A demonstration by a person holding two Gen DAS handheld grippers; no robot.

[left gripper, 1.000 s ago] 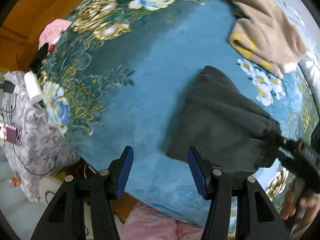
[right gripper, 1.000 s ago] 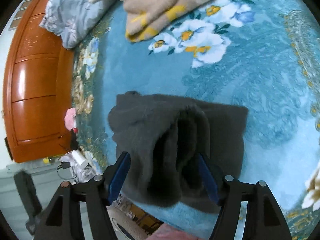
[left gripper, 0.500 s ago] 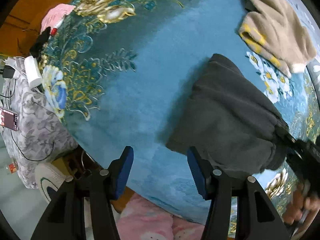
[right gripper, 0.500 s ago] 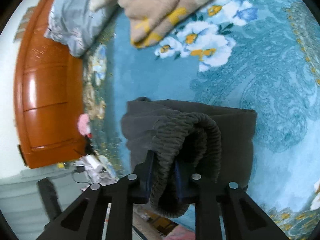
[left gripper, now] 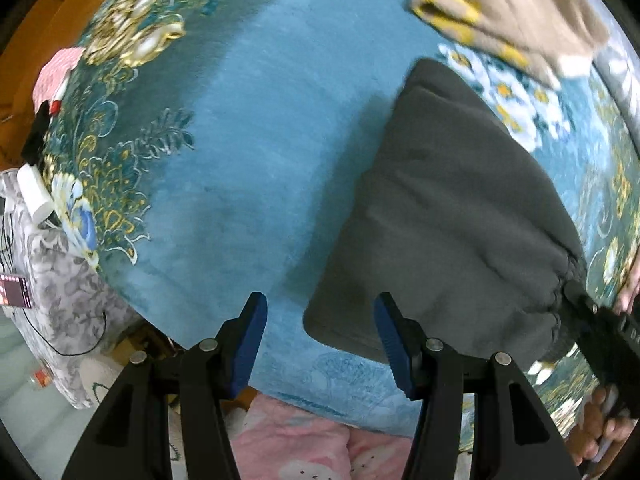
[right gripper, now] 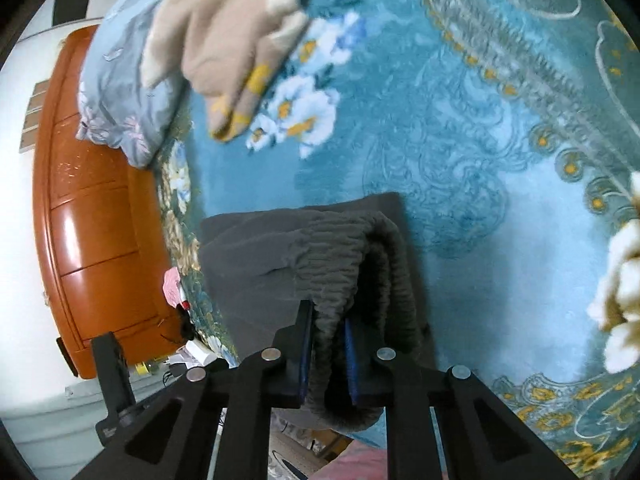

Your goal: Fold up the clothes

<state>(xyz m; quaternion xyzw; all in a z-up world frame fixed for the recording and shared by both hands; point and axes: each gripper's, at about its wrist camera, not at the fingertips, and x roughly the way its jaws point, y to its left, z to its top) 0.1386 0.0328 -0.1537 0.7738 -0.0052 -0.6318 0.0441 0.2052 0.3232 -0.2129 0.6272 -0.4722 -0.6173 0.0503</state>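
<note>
The right claw (right gripper: pixel 326 354) was clamped on the ribbed, gathered waistband of the dark grey fleece garment (right gripper: pixel 280 256), lifting that edge. The left claw (left gripper: pixel 320 344) hung half open with nothing between its blue pads, its right pad at the garment's near corner. The garment lay on a plush teal floral bedspread (left gripper: pixel 260 140). Farther off lay a beige knit garment with yellow stripes (right gripper: pixel 224 40). No writing was readable.

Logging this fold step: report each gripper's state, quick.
Left gripper: open, holding nothing.
Right gripper: shut on the dark grey fleece garment's ribbed waistband.
</note>
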